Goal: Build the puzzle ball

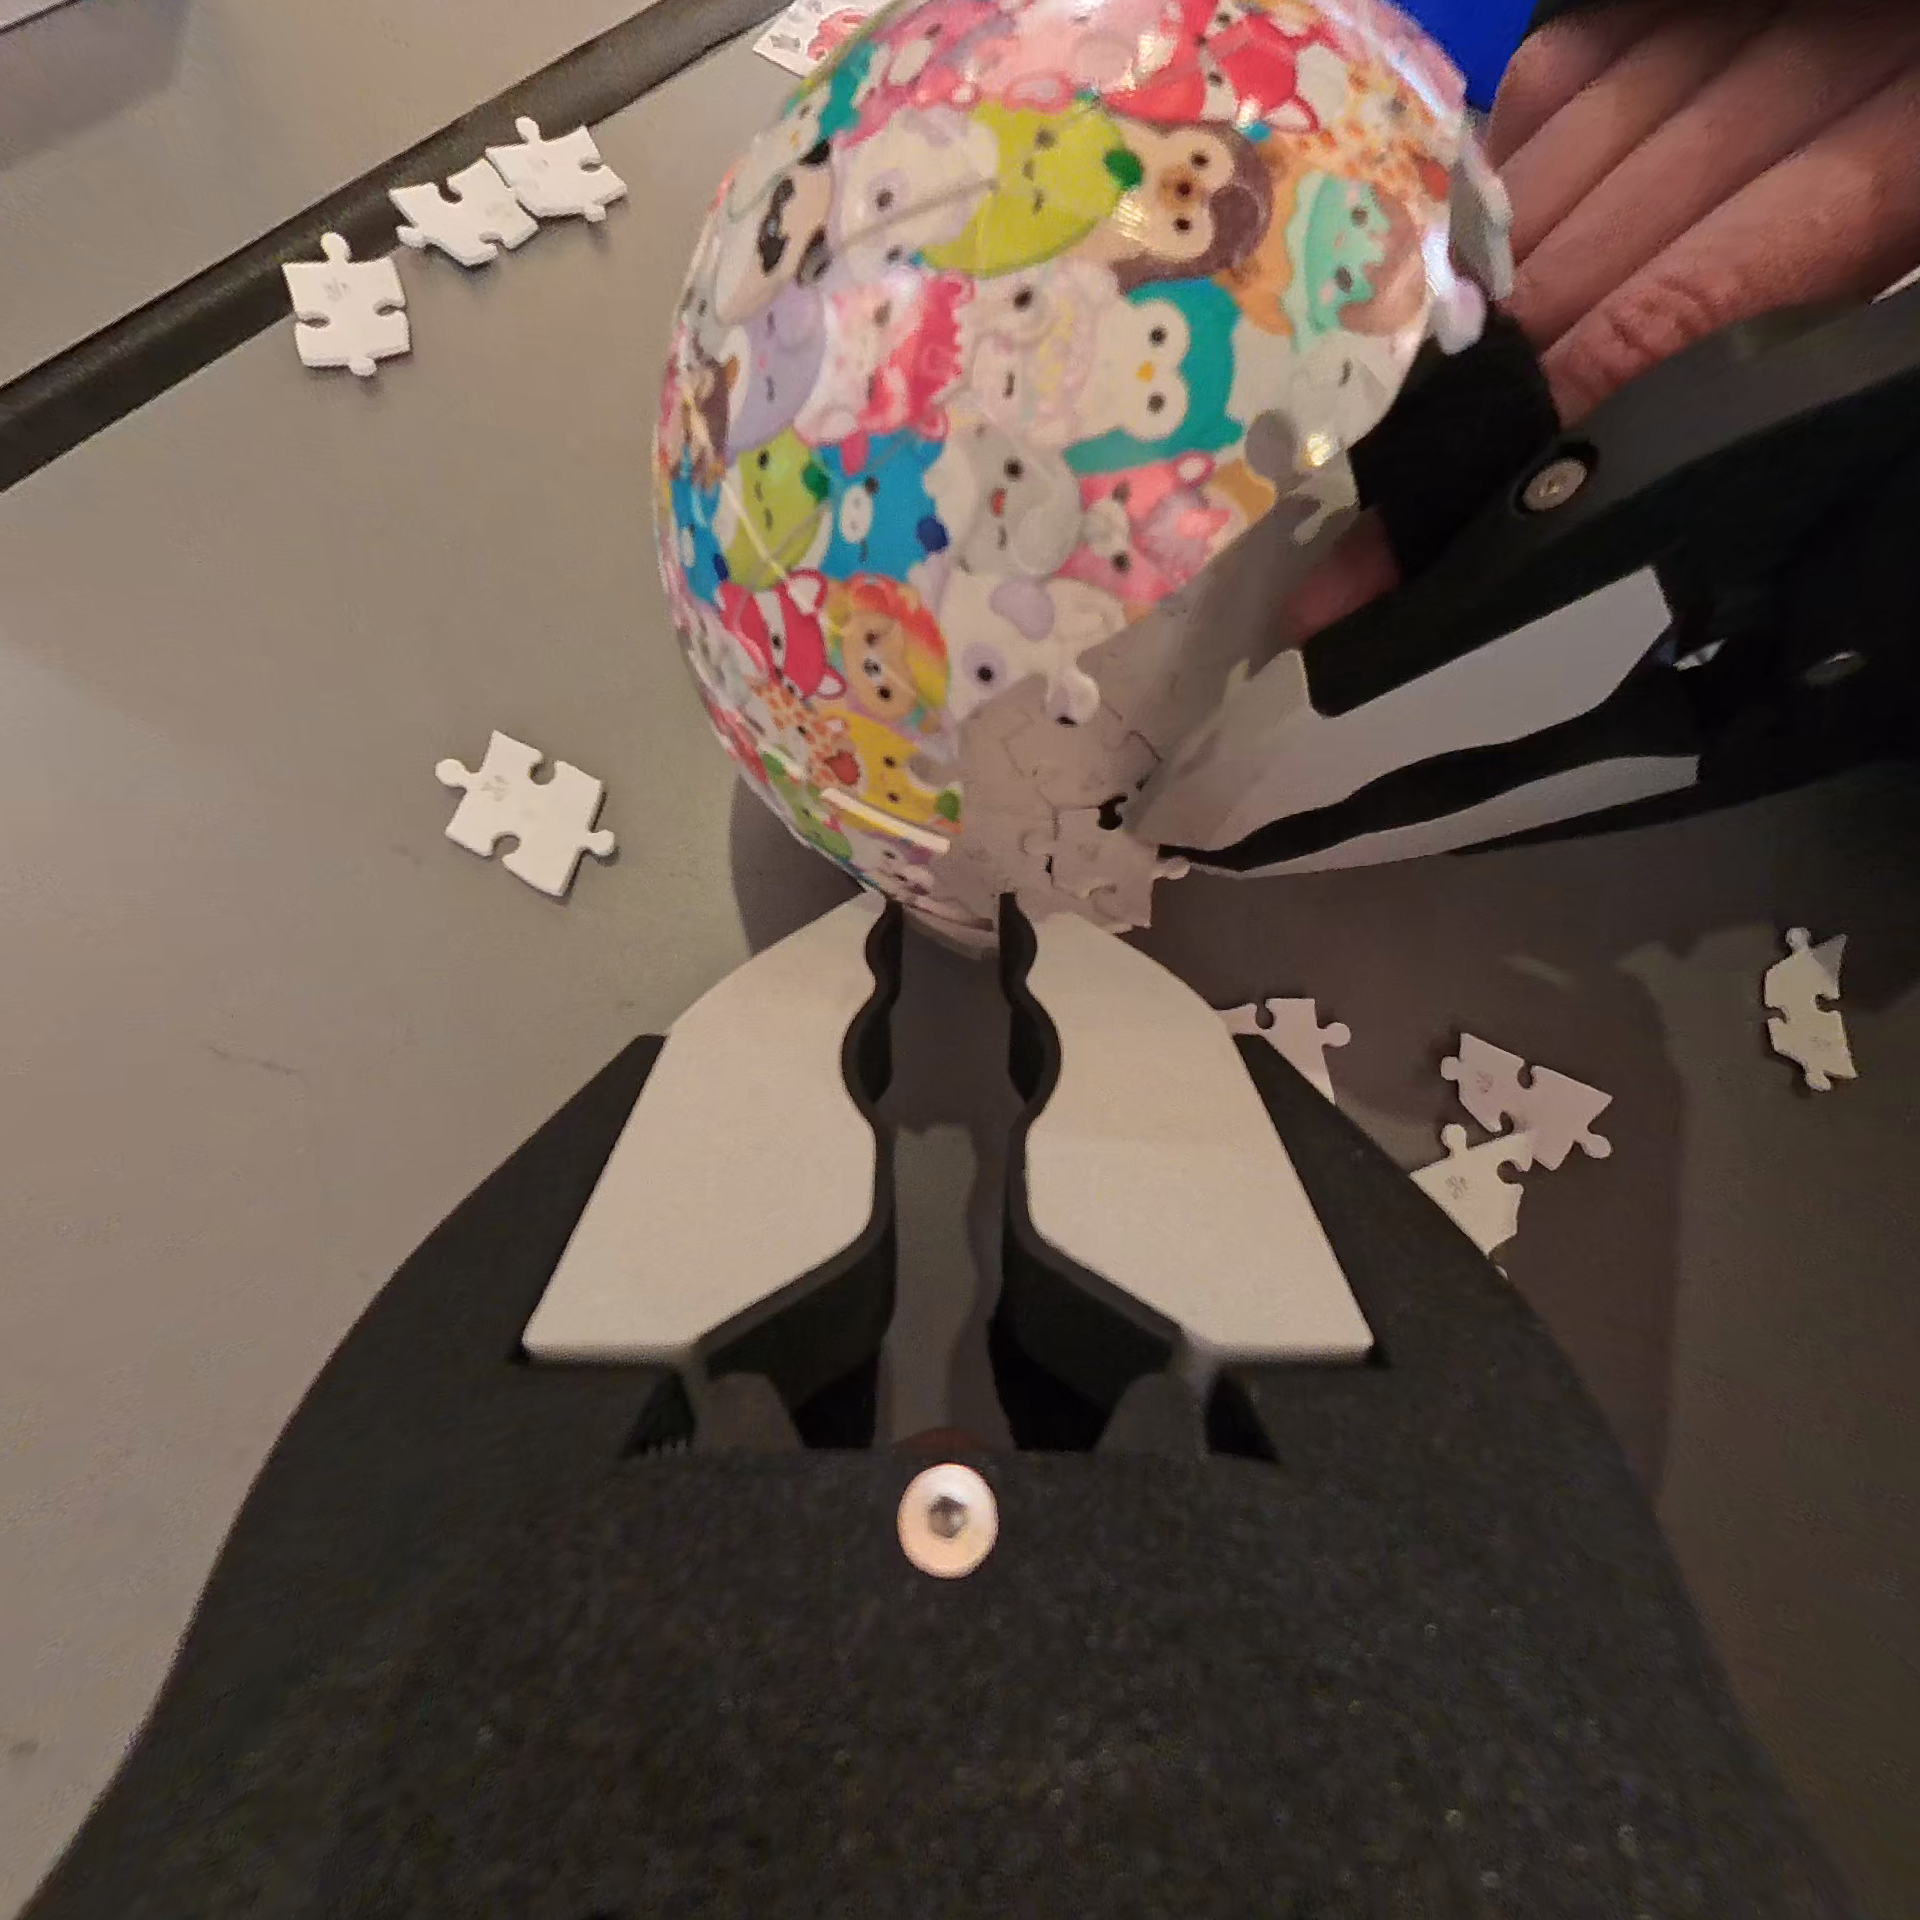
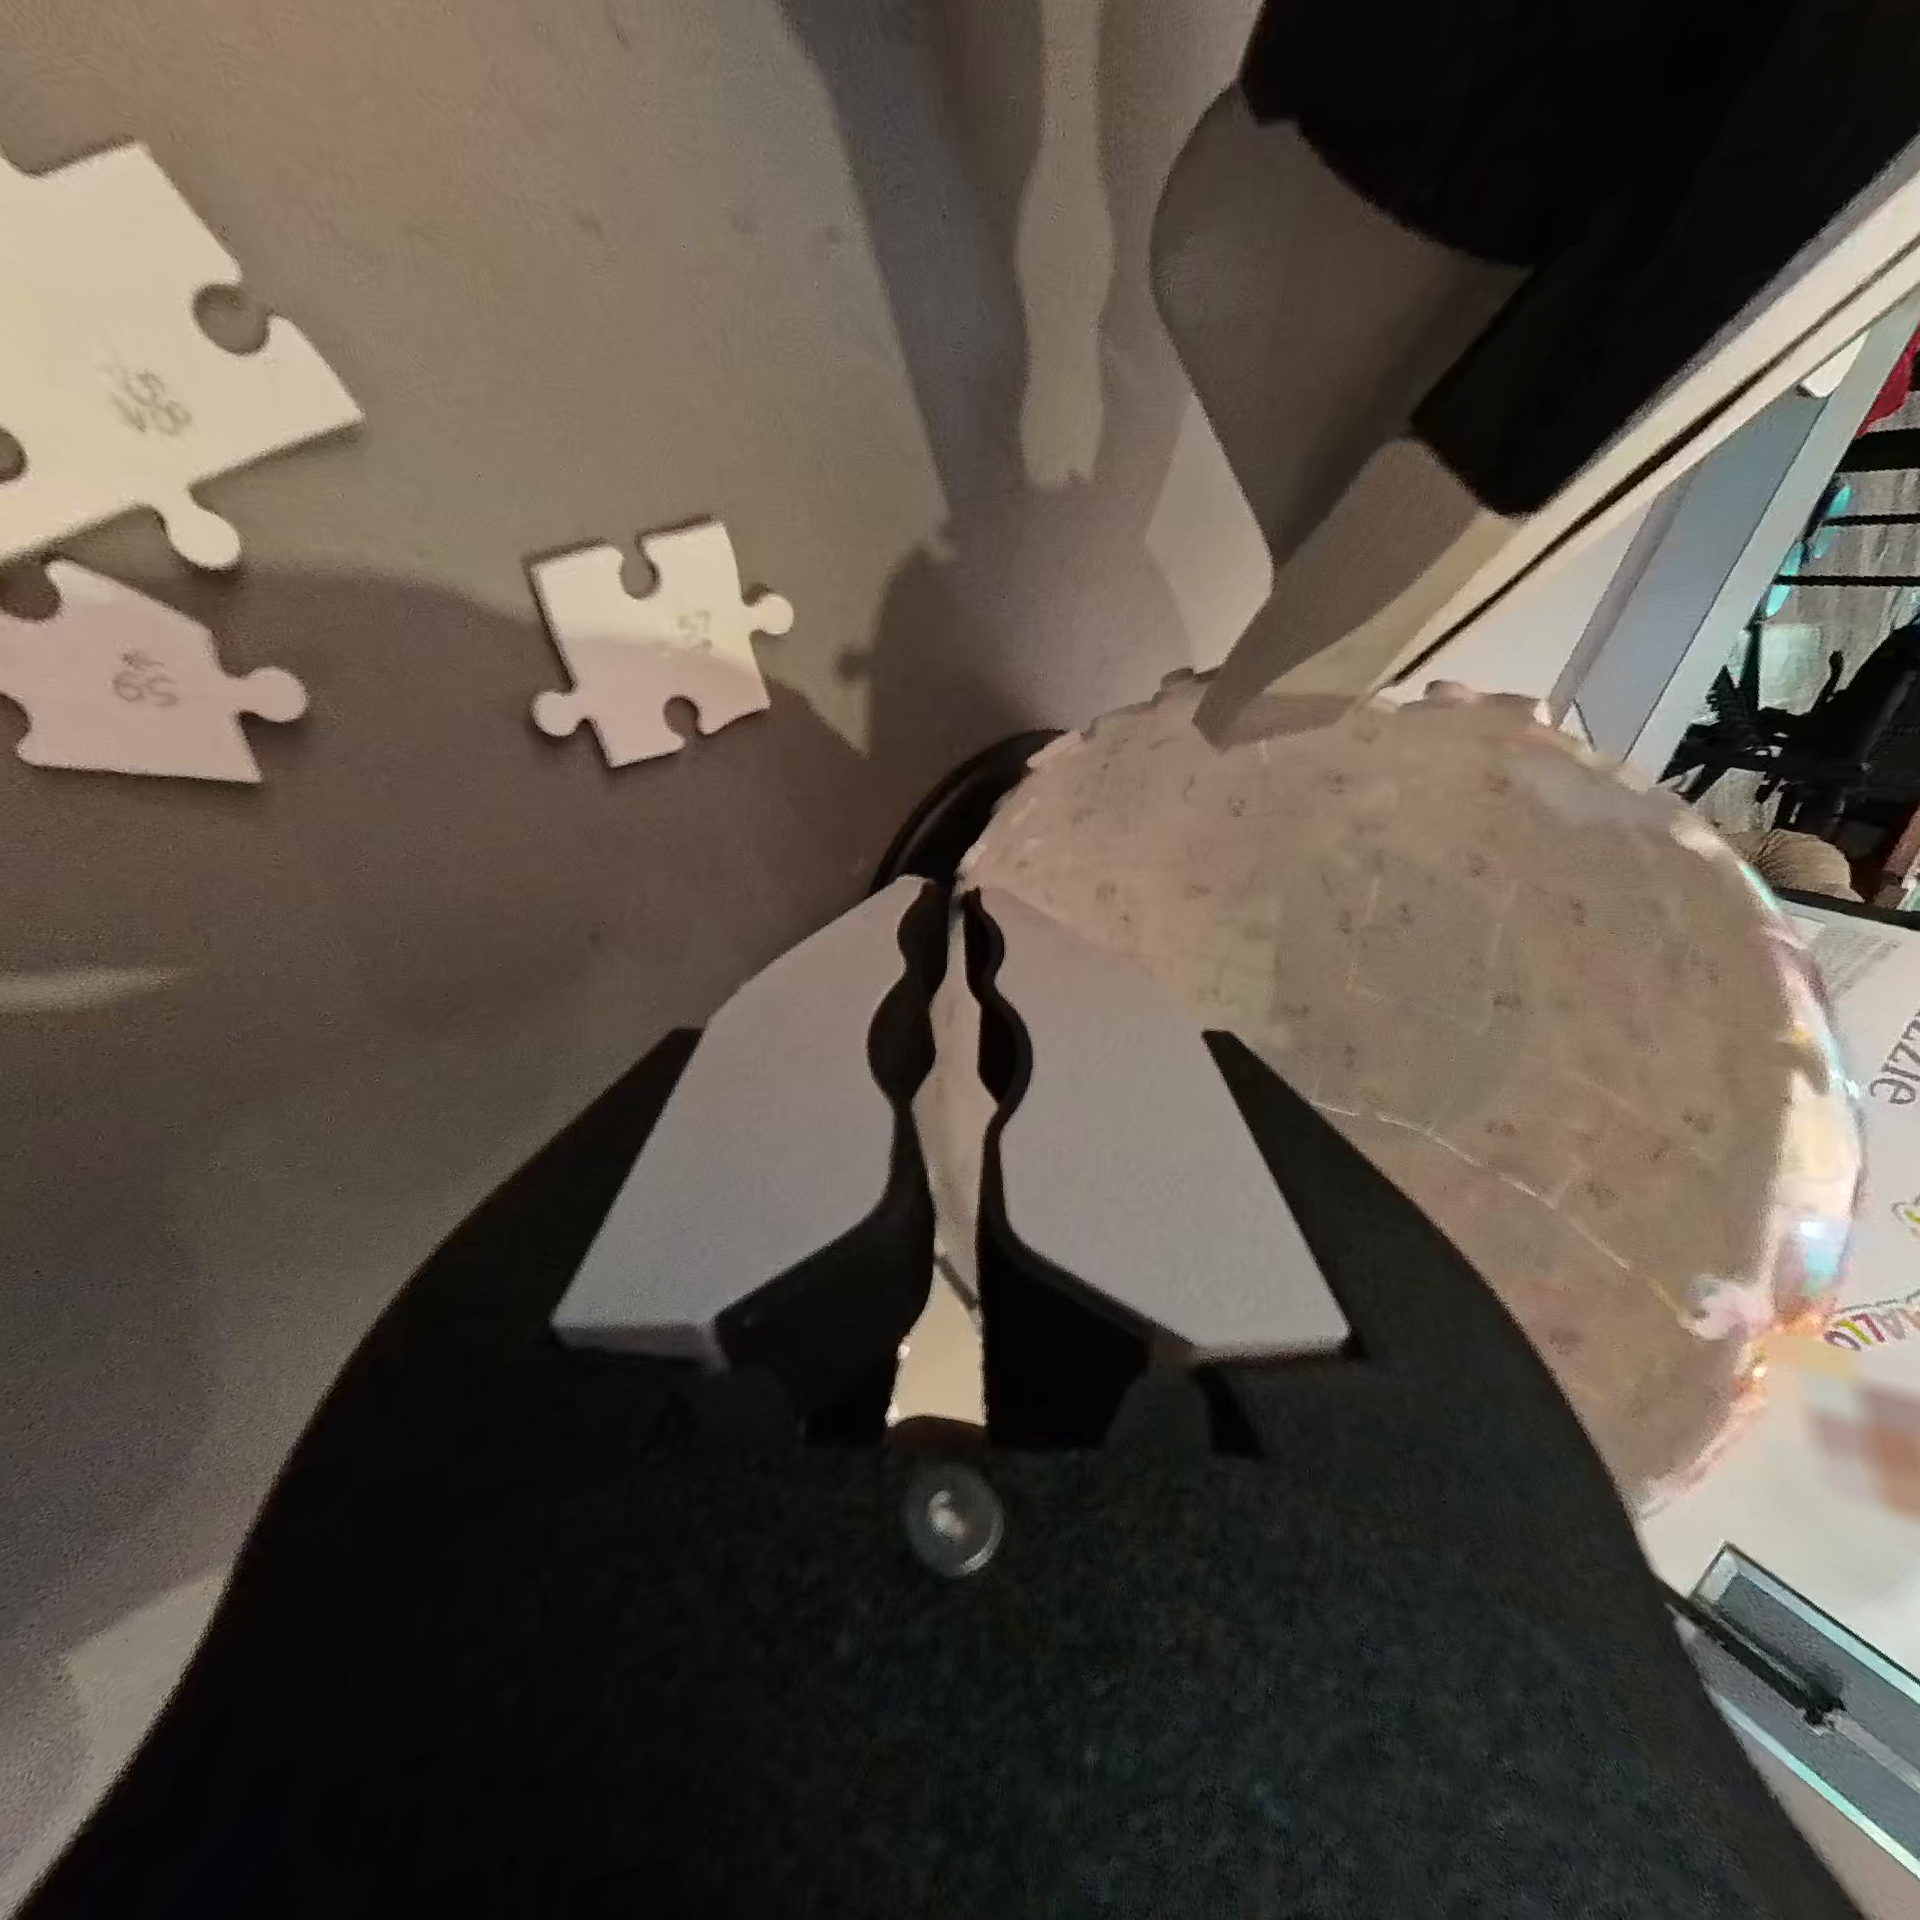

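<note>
The puzzle ball (image 1: 987,416) is a part-built shell with colourful cartoon animals outside and a white, numbered inside (image 2: 1403,987). Its open side faces right in the left wrist view. My left gripper (image 1: 943,920) stands at the ball's bottom, jaws a narrow gap apart with the lower rim between the tips. One of its fingers (image 2: 1299,623) also shows in the right wrist view, touching the rim. My right gripper (image 2: 948,899) is almost closed on the shell's edge. In the left wrist view it (image 1: 1174,862) comes in from the right.
Several white face-down loose pieces lie on the grey table (image 1: 260,1039): some at the far left (image 1: 348,307), one nearer (image 1: 525,810), some at the right (image 1: 1532,1101), others (image 2: 644,644). A hand (image 1: 1683,208) holds the right gripper. A white box (image 2: 1870,1299) lies beyond the ball. The gap from one gripper's tips to the other's is roughly 6 cm.
</note>
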A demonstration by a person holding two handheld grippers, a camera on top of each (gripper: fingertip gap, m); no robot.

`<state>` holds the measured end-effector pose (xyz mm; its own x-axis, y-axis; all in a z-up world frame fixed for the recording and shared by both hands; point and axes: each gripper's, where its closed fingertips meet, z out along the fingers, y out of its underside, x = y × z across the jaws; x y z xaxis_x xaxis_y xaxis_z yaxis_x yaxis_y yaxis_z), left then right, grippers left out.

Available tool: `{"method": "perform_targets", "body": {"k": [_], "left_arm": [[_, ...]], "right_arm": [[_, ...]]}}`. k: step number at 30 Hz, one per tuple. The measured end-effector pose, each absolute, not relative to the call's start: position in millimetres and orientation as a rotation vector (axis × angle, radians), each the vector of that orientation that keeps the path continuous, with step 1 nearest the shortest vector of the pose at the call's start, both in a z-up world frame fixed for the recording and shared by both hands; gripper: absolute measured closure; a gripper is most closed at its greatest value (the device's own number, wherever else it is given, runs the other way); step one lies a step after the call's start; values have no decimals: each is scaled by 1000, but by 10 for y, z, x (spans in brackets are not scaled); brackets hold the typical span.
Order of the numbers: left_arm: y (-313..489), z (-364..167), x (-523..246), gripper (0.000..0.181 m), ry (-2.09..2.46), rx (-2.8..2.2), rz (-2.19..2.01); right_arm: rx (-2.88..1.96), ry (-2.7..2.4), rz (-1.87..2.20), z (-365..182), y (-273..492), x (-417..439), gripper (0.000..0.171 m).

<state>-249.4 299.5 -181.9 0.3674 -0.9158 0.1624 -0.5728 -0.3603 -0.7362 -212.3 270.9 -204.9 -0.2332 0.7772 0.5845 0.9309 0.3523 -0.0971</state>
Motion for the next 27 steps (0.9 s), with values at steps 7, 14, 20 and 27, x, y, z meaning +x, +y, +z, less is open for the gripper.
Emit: {"method": "perform_targets", "body": {"k": [7, 14, 20, 27], "left_arm": [[2980, -1818, -2489, 164, 1290, -2052, -773], [2982, -1820, -2489, 164, 1294, -2049, -763], [2977, -1821, -2487, 164, 1294, -2049, -765], [2969, -1820, -2485, 163, 1295, -2048, -759]], "right_arm": [[-1542, -2080, -334, -2051, 2686, -2121, 168], [-1589, -2099, -354, -2047, 2673, -2086, 168], [-1582, -2093, -328, -2045, 2662, -2097, 168], [-1590, -2077, -295, -2046, 2659, -2104, 168]]}}
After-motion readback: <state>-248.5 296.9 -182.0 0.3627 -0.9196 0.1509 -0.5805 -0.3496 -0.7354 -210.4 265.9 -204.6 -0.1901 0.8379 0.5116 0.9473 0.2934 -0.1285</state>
